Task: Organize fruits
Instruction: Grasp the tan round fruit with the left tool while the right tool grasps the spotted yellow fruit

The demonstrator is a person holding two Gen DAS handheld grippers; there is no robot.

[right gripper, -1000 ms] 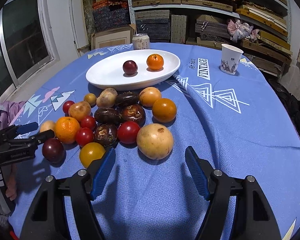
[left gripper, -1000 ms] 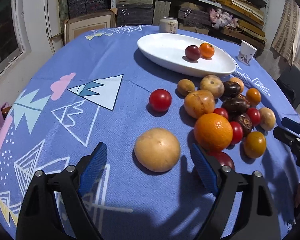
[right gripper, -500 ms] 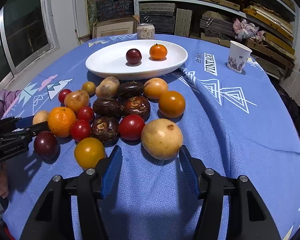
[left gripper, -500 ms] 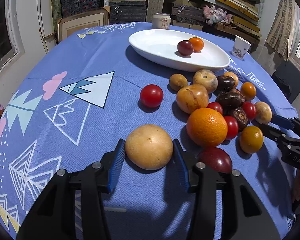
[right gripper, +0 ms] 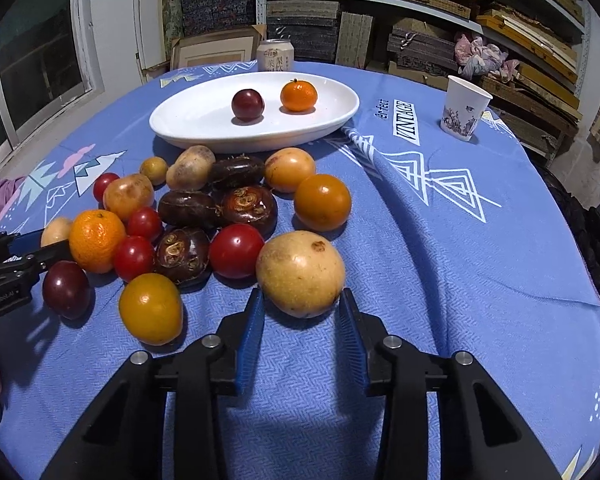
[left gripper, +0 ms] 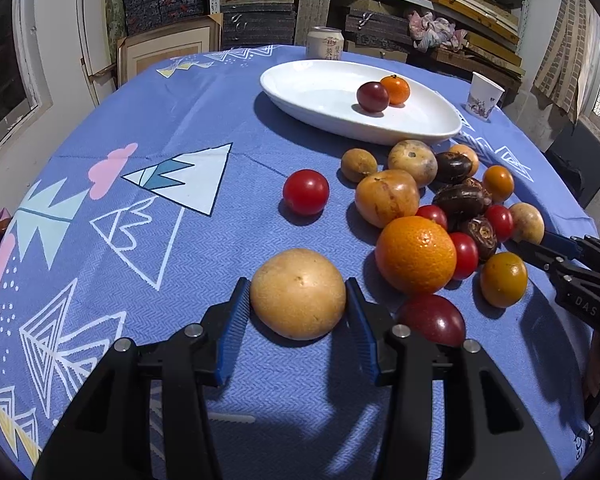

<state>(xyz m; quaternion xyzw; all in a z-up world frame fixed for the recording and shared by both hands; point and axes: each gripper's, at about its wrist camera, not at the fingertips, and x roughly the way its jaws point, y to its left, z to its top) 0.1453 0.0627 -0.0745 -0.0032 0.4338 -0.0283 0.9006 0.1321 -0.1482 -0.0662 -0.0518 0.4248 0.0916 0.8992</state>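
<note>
1. Pale yellow-brown round fruit (left gripper: pixel 298 294) sits on the blue cloth between the blue pads of my left gripper (left gripper: pixel 298 322); both pads touch its sides, so I read it as gripped.
2. My right gripper (right gripper: pixel 301 330) has just been closing on a second pale round fruit (right gripper: pixel 300 274) (the one at the near edge of the pile). The pads stand right at its sides, but I cannot tell if they press already.
3. Between the two grippers lies the pile: a large orange (left gripper: pixel 416 254), red tomatoes, dark brown wrinkled fruits, and a dark red plum (left gripper: pixel 432 320) just beside my left gripper.
4. One red tomato (left gripper: pixel 305 192) lies apart from the pile.
5. Farther away, the white oval dish (right gripper: pixel 204 120) holds one dark plum and one small orange.
6. Behind it stands a can (right gripper: pixel 274 55), and a paper cup (right gripper: pixel 464 114) is well to the right.
</note>
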